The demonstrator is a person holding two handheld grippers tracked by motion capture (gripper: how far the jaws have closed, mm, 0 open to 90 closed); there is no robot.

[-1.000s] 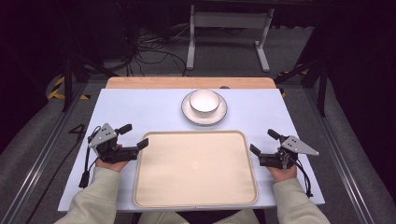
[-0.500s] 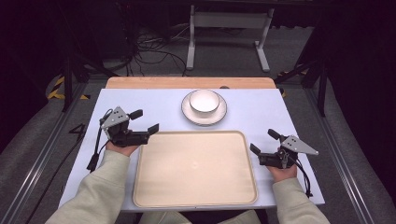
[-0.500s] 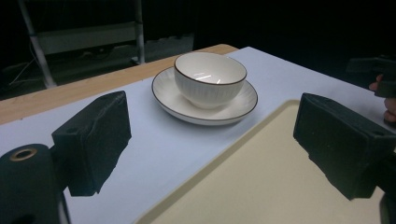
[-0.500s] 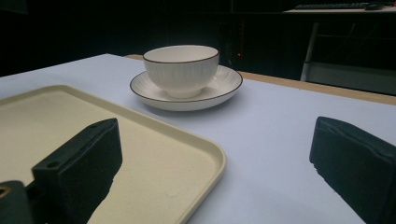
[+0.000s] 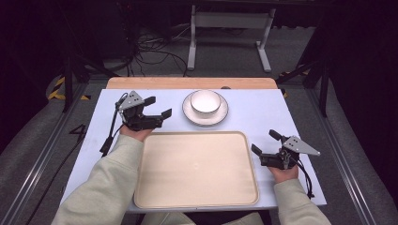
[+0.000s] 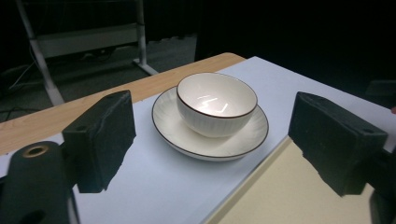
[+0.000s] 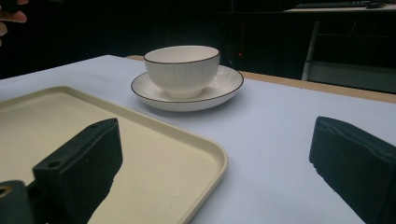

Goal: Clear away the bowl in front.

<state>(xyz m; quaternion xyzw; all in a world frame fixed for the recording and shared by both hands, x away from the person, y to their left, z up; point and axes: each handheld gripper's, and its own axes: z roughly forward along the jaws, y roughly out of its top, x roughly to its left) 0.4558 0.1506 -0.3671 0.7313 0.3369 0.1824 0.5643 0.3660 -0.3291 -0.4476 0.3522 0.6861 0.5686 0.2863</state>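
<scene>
A white bowl point(image 5: 205, 101) with a dark rim sits in a matching saucer point(image 5: 221, 115) at the back middle of the table. My left gripper point(image 5: 158, 106) hovers to the left of it, pointing toward the bowl point(image 6: 217, 105). Its jaws are open, have just been closing a little, and have nothing between them. My right gripper point(image 5: 264, 142) rests open and empty near the right edge of the cream tray point(image 5: 197, 168). From there the bowl point(image 7: 182, 70) and saucer point(image 7: 219, 88) stand beyond the tray's corner point(image 7: 205, 154).
A pale blue mat point(image 5: 263, 112) covers the table, with a strip of bare wood point(image 5: 187, 83) along its far edge. Behind the table, on the dark floor, are a metal stand point(image 5: 230, 23) and loose cables point(image 5: 155, 47).
My left gripper has risen and moved forward and to the right, from beside the tray's left edge to a spot left of the saucer. The right gripper has stayed still.
</scene>
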